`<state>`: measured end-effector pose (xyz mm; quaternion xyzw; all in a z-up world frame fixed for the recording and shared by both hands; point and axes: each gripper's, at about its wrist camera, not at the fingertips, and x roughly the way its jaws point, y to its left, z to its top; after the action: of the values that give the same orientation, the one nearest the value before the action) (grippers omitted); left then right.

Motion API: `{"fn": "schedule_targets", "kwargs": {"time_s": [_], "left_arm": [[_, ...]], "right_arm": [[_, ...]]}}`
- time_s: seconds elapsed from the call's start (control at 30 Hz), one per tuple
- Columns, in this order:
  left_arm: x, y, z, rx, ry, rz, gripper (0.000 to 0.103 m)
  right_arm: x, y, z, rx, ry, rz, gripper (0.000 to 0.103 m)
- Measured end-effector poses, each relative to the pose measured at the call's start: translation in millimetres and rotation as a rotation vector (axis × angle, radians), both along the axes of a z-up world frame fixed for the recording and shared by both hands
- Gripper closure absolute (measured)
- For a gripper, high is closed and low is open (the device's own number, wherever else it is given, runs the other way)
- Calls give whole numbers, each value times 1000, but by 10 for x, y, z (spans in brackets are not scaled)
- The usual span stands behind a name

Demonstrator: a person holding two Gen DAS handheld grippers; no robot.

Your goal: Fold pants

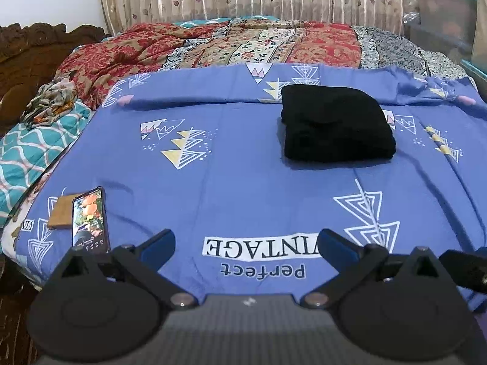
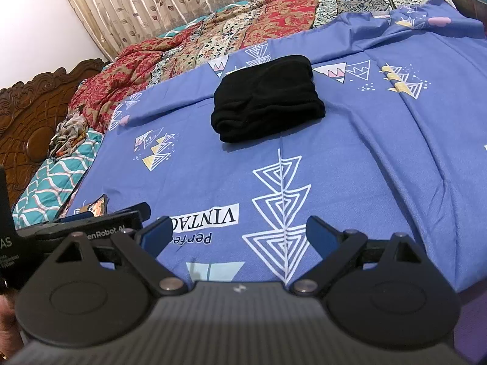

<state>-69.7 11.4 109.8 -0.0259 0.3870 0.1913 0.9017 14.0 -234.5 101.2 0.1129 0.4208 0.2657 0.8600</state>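
Note:
The black pants (image 1: 336, 123) lie folded in a compact stack on the blue patterned sheet (image 1: 243, 158), toward the far side of the bed. They also show in the right wrist view (image 2: 266, 97). My left gripper (image 1: 245, 243) is open and empty, held over the near edge of the sheet, well short of the pants. My right gripper (image 2: 236, 232) is open and empty too, beside the left one near the front edge. The left gripper's body (image 2: 100, 228) shows at the left of the right wrist view.
A phone (image 1: 90, 220) with a lit screen rests against a small brown block (image 1: 62, 214) at the near left. A red patterned quilt (image 1: 213, 45) is bunched along the back. A carved wooden headboard (image 2: 33, 112) stands at left. Plastic bins (image 1: 444, 15) stand at far right.

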Motion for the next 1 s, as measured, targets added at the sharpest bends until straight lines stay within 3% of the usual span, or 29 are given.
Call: {"fn": "schedule_targets", "kwargs": {"time_s": [0.6,1.0], "left_arm": [[15,10,-74,29,43,29,0],[20,-84,-230,-38,118,-28,0]], "right_arm": [[3,-17,-14,5,12,4,7],[10,-39,-67,-18,30,-11,7]]}}
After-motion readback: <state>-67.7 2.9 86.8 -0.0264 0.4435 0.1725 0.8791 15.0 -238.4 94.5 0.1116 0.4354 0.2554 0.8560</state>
